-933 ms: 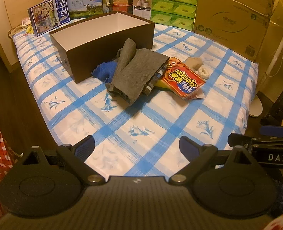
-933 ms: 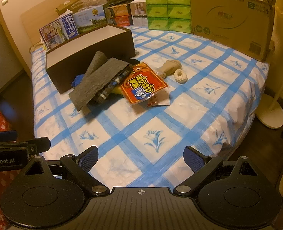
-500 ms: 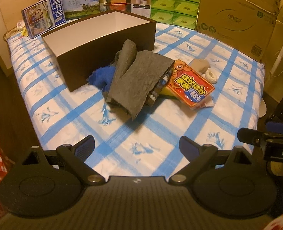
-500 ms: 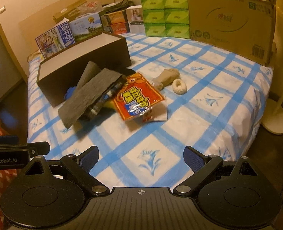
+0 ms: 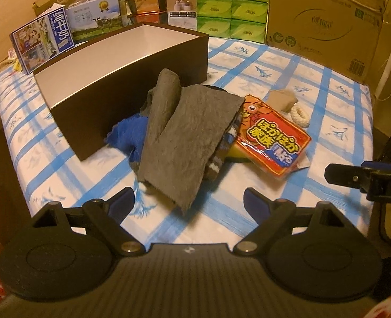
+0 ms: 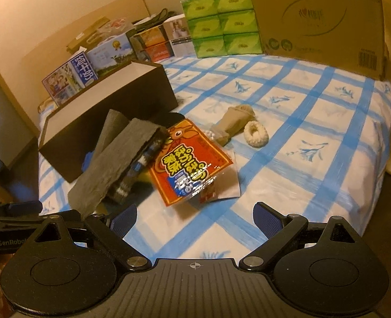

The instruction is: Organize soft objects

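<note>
Left gripper (image 5: 189,201): jaws wide but closing, nothing between them, hovering over the checked bedsheet (image 5: 335,111). The grey cloth (image 5: 184,135) lies at twelve o'clock from it, draped over a blue fabric (image 5: 127,135) and a striped knit item (image 5: 223,145), leaning against the open brown box (image 5: 131,79). Right gripper (image 6: 195,221): jaws spread, empty. The red packet (image 6: 190,164) lies at twelve o'clock from it, touching the cloth pile; a beige sock (image 6: 232,126) and a white fluffy ring (image 6: 255,133) lie at one o'clock, side by side.
</note>
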A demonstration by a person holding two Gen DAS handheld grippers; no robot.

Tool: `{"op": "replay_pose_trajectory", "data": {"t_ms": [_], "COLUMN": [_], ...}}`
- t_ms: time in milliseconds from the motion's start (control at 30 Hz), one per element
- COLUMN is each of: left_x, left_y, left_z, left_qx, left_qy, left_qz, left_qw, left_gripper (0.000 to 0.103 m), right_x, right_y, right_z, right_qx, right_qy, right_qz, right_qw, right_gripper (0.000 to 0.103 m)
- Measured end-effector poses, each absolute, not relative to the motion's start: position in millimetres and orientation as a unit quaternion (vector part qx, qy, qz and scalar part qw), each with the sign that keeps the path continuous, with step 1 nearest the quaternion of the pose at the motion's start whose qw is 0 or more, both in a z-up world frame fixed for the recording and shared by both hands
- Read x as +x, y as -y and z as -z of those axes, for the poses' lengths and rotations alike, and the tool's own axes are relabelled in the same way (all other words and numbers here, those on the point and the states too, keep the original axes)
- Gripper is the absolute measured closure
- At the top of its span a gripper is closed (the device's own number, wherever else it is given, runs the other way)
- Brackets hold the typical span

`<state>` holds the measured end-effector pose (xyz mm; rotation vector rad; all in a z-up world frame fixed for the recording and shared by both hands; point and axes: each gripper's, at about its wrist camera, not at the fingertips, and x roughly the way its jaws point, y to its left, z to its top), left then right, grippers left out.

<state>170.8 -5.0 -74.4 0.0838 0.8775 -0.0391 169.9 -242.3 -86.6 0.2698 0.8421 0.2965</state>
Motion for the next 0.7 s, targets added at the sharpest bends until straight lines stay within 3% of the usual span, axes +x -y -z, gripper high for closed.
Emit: {"op": "replay_pose_trajectory", "data": {"t_ms": [233, 633, 700], "left_x": [199.1, 227.8, 230.1], "left_y": [-2.7, -16.6, -17.5], "left_z": [89.9, 109.5, 111.7], "left_qx": [0.060, 0.046, 0.044], "left_qy": [-0.422, -0.438, -0.440], "left_qz": [0.025, 0.035, 0.035], "left_qw": [0.904, 0.897, 0.896], "left_gripper": [0.019, 0.025, 0.025], "right_x": [193.8, 235.6, 240.6], "right_y": [240.7, 233.2, 233.2], "right_z": [106.6, 142.9, 149.2], "right_qx": [0.126, 0.164, 0.181], "right_qy": [-0.415, -0.435, -0.439], "right_qz": [-0.131, -0.124, -0.126], "right_qw": [0.891, 0.877, 0.871], "right_gripper": [0.009, 0.022, 0.029]}}
